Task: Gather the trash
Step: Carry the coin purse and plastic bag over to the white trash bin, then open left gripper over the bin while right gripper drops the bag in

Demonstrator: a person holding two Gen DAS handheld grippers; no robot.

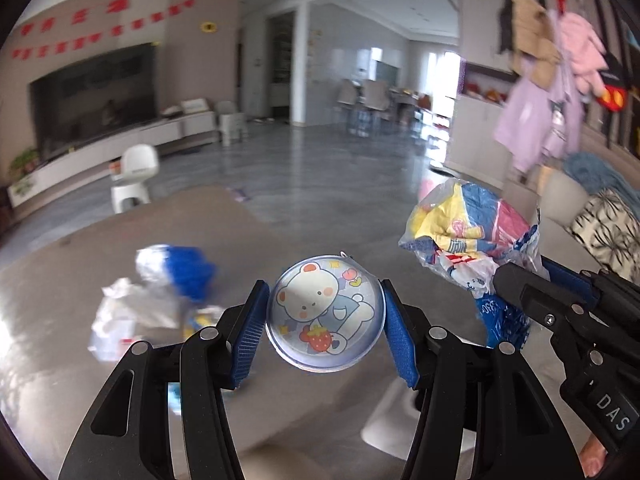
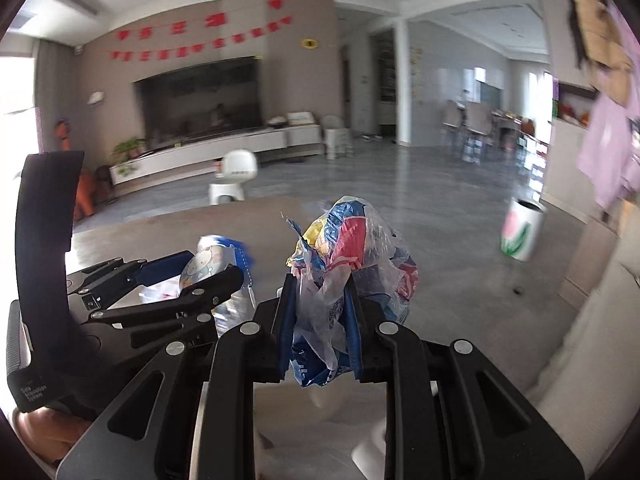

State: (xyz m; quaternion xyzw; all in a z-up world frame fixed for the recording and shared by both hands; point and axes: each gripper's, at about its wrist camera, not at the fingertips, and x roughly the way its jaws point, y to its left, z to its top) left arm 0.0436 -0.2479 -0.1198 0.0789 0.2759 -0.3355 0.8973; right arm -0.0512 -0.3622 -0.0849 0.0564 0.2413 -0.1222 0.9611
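Both grippers loaded, up off the bench!
Round glossy bear-print disc [image 1: 325, 314] sits pinched between the left gripper [image 1: 326, 322] jaws' ribbed blue pads; crinkly multicoloured plastic wrapper bundle [image 2: 352, 256] is clamped in the right gripper [image 2: 320, 332], above the smooth grey bench [image 1: 60, 280] with crumpled litter [image 1: 136, 308].

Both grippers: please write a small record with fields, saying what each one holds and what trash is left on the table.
left gripper: shut on round bear case, held by its edges
right gripper: shut on crumpled plastic bag, lifted above table
trash on table: blurred pile of wrappers, white and blue
bin: white can with flower print, on floor at right
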